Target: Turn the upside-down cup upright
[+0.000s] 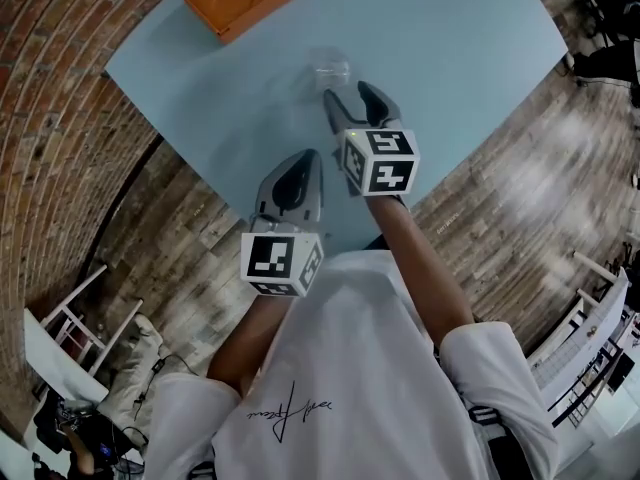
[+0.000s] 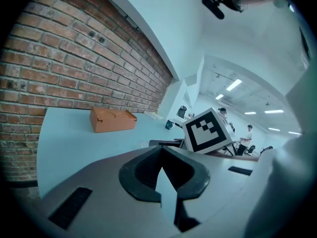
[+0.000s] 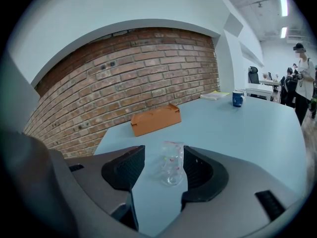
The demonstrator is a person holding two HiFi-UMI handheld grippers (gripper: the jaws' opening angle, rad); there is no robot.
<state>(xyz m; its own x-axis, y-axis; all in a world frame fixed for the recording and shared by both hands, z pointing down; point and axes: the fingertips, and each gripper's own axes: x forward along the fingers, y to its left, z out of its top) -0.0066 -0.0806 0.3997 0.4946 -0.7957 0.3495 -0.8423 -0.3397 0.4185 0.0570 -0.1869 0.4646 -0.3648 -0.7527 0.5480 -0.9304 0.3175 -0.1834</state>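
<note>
Where brick wall (image 1: 60, 98) flanks table (image 1: 450, 58), right gripper (image 1: 347, 93) open near cup (image 1: 332, 71), left gripper (image 1: 306, 160) closed.

Clear cup (image 3: 172, 165) w/ red marks, orange box (image 3: 155, 119), lt-blue table (image 3: 247, 133)

orange box (image 2: 113, 119) on table (image 2: 64, 143), hand-held gripper (image 2: 161, 150) closed

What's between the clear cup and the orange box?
Only bare table between cup and orange box, clearest in the right gripper view.
</note>
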